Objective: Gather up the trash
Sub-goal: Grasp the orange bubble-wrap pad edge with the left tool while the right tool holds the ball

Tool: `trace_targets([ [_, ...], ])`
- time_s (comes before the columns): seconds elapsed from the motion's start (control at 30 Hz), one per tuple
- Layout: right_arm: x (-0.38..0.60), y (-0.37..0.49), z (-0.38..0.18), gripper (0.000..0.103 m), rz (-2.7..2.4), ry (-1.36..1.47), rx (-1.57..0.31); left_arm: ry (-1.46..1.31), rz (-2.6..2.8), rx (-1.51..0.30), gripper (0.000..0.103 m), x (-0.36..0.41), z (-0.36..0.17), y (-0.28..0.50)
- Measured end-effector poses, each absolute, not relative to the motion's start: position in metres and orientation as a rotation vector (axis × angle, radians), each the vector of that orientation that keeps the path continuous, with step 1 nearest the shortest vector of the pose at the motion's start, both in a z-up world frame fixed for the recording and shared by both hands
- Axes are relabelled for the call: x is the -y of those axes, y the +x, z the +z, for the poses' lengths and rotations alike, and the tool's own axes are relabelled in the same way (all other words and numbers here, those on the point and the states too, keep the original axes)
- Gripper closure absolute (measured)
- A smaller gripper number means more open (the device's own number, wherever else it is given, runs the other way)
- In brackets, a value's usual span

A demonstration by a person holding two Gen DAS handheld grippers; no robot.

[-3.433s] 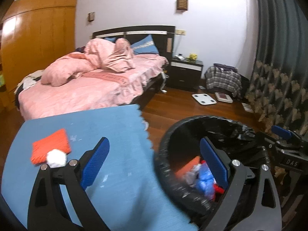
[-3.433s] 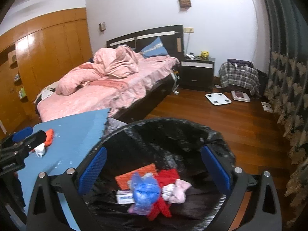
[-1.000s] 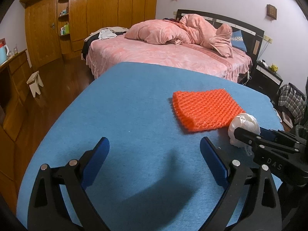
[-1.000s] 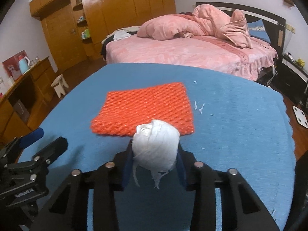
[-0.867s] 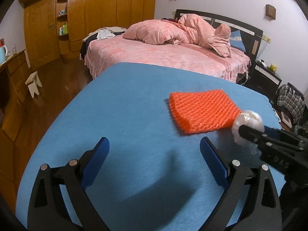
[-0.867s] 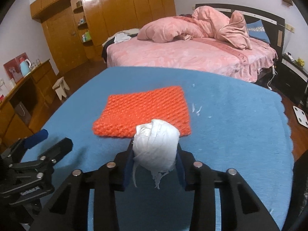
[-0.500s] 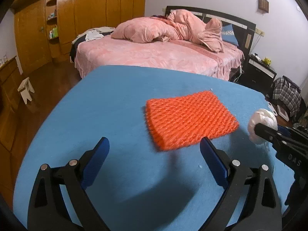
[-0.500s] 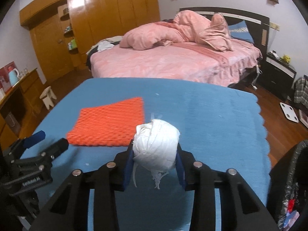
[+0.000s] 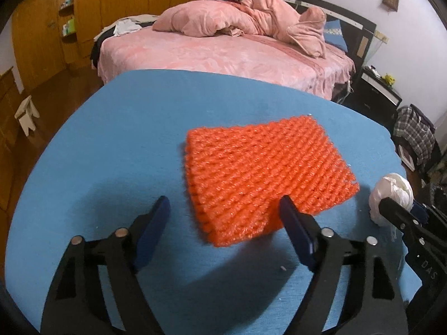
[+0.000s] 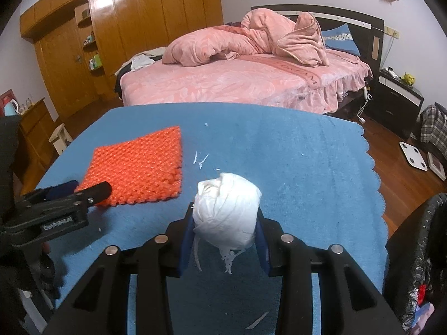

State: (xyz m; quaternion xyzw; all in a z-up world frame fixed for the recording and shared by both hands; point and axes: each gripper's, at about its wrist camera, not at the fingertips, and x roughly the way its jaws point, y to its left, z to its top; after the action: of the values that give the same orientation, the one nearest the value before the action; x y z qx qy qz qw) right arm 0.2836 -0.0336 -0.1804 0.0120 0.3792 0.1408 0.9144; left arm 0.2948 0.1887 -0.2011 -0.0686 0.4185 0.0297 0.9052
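An orange foam net (image 9: 259,176) lies flat on the blue table (image 9: 117,145); it also shows in the right wrist view (image 10: 139,167). My left gripper (image 9: 223,223) is open, its fingers on either side of the net's near corner, just above the table. My right gripper (image 10: 225,223) is shut on a white crumpled paper ball (image 10: 227,209) and holds it above the table. The ball also shows at the right edge of the left wrist view (image 9: 391,195). The black-lined trash bin (image 10: 421,251) stands at the table's right edge.
Small white paper scraps (image 10: 201,160) lie on the table. A pink bed (image 10: 237,83) stands behind the table. Wooden wardrobes (image 10: 125,28) line the left wall. A nightstand (image 10: 396,100) and a white scale (image 10: 413,156) are on the right.
My left gripper has moved forward to the orange net and narrowed around its near corner. My right gripper has carried the paper ball to the right, and the bin has come into view.
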Motion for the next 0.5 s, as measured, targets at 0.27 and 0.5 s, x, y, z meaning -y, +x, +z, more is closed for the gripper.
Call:
trace_targets([
  [0.27,0.0328,0.2813,-0.1846,0.064,0.288,0.018,-0.785,-0.135,-0.006,-0.847,0.060,-0.1816,-0.2010,0.2911],
  [0.5,0.0326,0.2805,-0.1876,0.064,0.283,0.014,-0.790,-0.136,-0.018,-0.817,0.091,-0.1801,-0.1961,0.2889],
])
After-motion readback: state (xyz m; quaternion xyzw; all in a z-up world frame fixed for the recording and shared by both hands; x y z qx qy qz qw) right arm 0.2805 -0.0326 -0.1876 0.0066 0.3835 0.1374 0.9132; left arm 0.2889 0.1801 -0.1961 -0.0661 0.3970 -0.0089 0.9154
